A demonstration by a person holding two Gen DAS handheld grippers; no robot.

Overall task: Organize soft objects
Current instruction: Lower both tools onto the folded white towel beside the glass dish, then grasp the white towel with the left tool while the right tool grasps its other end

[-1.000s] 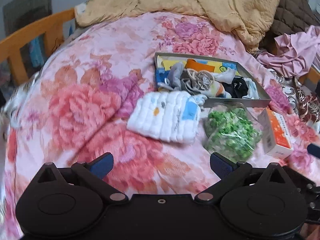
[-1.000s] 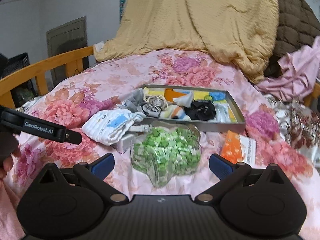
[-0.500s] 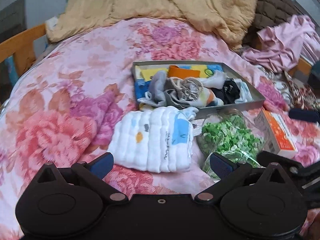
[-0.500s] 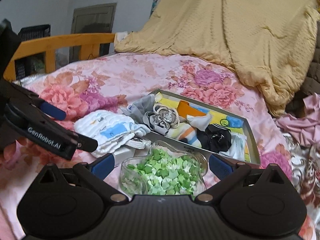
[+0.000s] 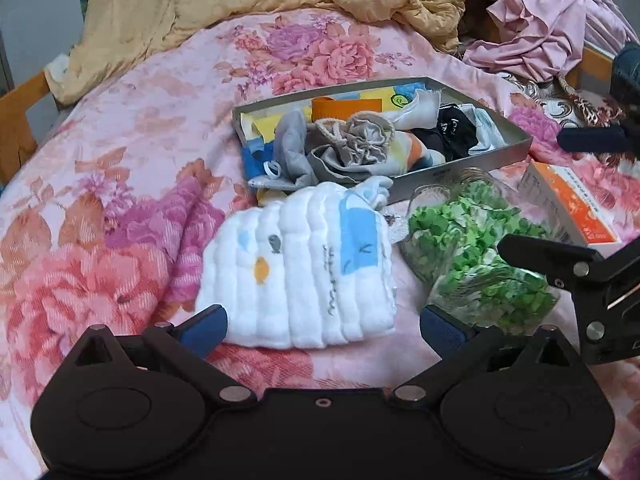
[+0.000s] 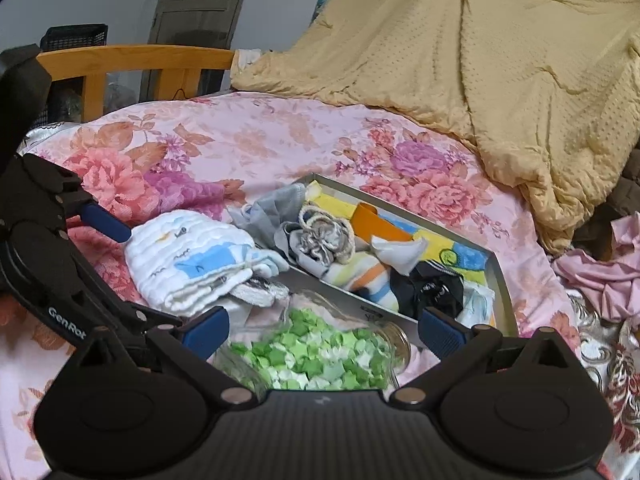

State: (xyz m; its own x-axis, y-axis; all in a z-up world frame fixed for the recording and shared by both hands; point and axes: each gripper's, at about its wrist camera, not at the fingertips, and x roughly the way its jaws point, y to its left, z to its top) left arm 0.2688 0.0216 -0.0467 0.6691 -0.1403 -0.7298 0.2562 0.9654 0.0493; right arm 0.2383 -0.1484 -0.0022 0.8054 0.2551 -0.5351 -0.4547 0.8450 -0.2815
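Left gripper (image 5: 322,326) spread wide, empty; folded white cloth (image 5: 298,270) directly ahead between fingertips. Right gripper (image 6: 322,332) likewise released, straddling glass jar (image 6: 316,356). Risk: shallow pinch lifts top layer only, unfolding cloth; jar just right, easily nudged.

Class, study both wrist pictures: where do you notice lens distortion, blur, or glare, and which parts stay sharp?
Left wrist view: fisheye bends the floral bedspread at the edges; the white folded cloth is sharp; the jar of green paper stars looks smeared with faint glare.
Right wrist view: dark vignette in the corners; the wooden bed rail curves; the jar is soft close up; light is even.
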